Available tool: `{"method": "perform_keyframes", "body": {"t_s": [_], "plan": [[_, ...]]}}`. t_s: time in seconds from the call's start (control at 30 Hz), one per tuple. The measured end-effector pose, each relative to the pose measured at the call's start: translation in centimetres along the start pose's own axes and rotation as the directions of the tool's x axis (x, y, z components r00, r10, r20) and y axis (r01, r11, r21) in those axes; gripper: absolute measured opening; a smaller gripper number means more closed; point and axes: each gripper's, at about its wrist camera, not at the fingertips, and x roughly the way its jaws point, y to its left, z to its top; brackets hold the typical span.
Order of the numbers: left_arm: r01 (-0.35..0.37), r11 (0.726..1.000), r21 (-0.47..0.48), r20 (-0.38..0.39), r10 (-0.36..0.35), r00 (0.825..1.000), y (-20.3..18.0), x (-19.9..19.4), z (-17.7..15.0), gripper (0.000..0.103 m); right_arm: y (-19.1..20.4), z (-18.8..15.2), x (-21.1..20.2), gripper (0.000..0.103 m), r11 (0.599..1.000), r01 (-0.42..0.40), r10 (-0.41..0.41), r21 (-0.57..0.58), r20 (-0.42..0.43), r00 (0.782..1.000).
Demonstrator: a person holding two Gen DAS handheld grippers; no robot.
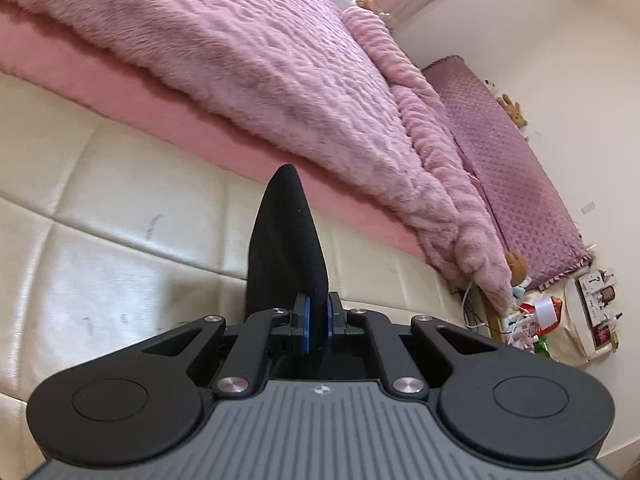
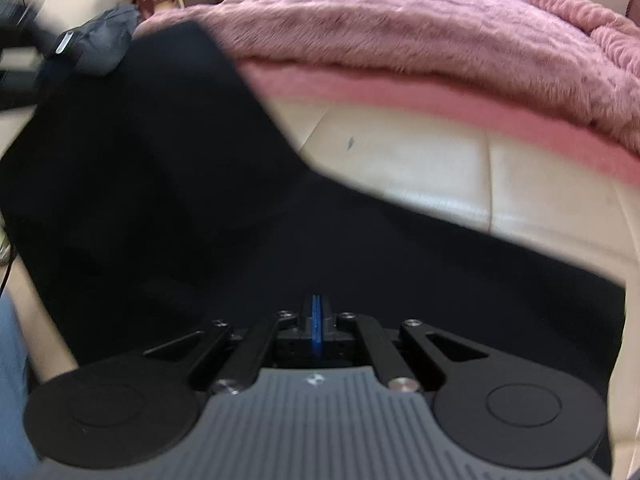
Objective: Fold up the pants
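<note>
- The left hand-held gripper point(image 1: 318, 322) pinches a fold of the black pants point(image 1: 286, 240) above the cream bed point(image 1: 100, 200).
- The right hand-held gripper point(image 2: 316, 330) is squeezed together, with the pants point(image 2: 160, 180) spread in front.

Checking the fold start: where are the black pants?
The black pants drape over the cream cushion below the pink blanket, pinched by the left gripper.

I see bare cream cushion point(image 1: 120, 216) open on the left side, so a gripper could pass there. The fluffy pink blanket point(image 1: 248, 60) piles up behind it like a wall. Black pants point(image 2: 160, 184) cover most of the near side. A dark bag point(image 2: 100, 40) sits far back.
</note>
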Motion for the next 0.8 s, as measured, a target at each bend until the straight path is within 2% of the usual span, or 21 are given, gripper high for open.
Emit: {"method": "perform_keyframes", "body": {"t_s": [0.13, 0.23, 0.33, 0.47, 0.6, 0.7, 0.8], "plan": [[0.008, 1.000, 0.007, -0.010, -0.008, 1.000, -2.1, 0.6, -0.2, 0.007, 0.3, -1.9, 1.3, 0.000, 1.000, -0.015, 0.016, 0.023, -0.042, 0.999], [-0.004, 1.000, 0.023, -0.021, 0.004, 1.000, -4.0, 1.5, -0.3, 0.007, 0.2, -2.0, 1.1, 0.000, 1.000, -0.020, 0.021, 0.024, -0.029, 0.999], [-0.008, 0.999, 0.041, -0.042, 0.009, 0.999, -5.9, 2.3, -0.5, 0.007, -0.9, -1.9, -1.3, 0.000, 0.999, -0.014, 0.013, 0.034, 0.025, 1.000], [-0.029, 0.997, 0.069, -0.083, 0.035, 0.996, -8.9, 3.8, -1.0, 0.007, -5.2, -3.1, -5.5, 0.001, 0.991, 0.079, -0.087, 0.104, 0.077, 0.993], [-0.052, 0.994, 0.092, -0.126, 0.063, 0.990, -12.1, 6.1, -1.9, 0.007, -10.4, -5.5, -9.7, 0.001, 0.959, 0.205, -0.224, 0.195, 0.082, 0.971], [-0.067, 0.992, 0.107, -0.161, 0.084, 0.983, -14.4, 8.3, -2.8, 0.007, -13.2, -7.7, -11.5, 0.003, 0.936, 0.204, -0.228, 0.285, 0.055, 0.972], [-0.084, 0.991, 0.102, -0.203, 0.103, 0.974, -16.0, 10.8, -3.8, 0.007, -14.9, -9.4, -12.0, 0.022, 0.922, 0.166, -0.190, 0.349, 0.035, 0.981]]}}
